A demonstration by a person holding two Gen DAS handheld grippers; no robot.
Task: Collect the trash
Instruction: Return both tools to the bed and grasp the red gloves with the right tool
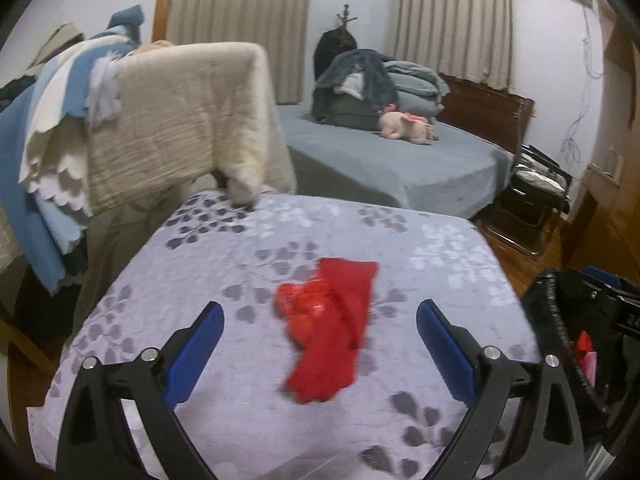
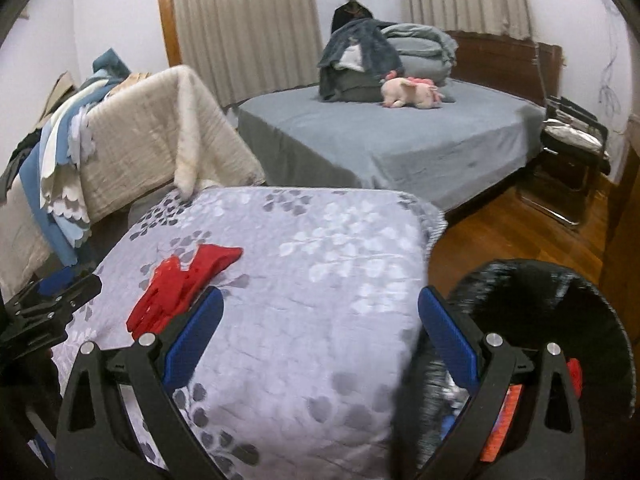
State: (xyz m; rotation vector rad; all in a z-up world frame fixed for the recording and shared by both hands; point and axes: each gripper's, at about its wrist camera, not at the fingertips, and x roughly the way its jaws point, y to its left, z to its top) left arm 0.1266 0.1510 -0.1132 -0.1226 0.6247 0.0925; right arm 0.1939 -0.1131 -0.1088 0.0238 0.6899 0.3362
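I see the red wrapper [image 1: 330, 324] lying mid-surface on the leaf-print cover [image 1: 440, 248], well inside its edges. My left gripper [image 1: 320, 330] has its fingers wide apart, flanking it from above. My right gripper [image 2: 320, 320], fingers apart and empty, sits by the cover's right edge beside the black bin [image 2: 560, 288], with wooden floor [image 2: 500, 232] beyond.

Work surface: padded top under a grey leaf-print cover [image 1: 248, 240]. On it: 1 crumpled red wrapper [image 1: 332, 320] (mid-surface, left of centre from the right wrist view). Cream blanket [image 1: 188, 120] corner touches its far-left edge.
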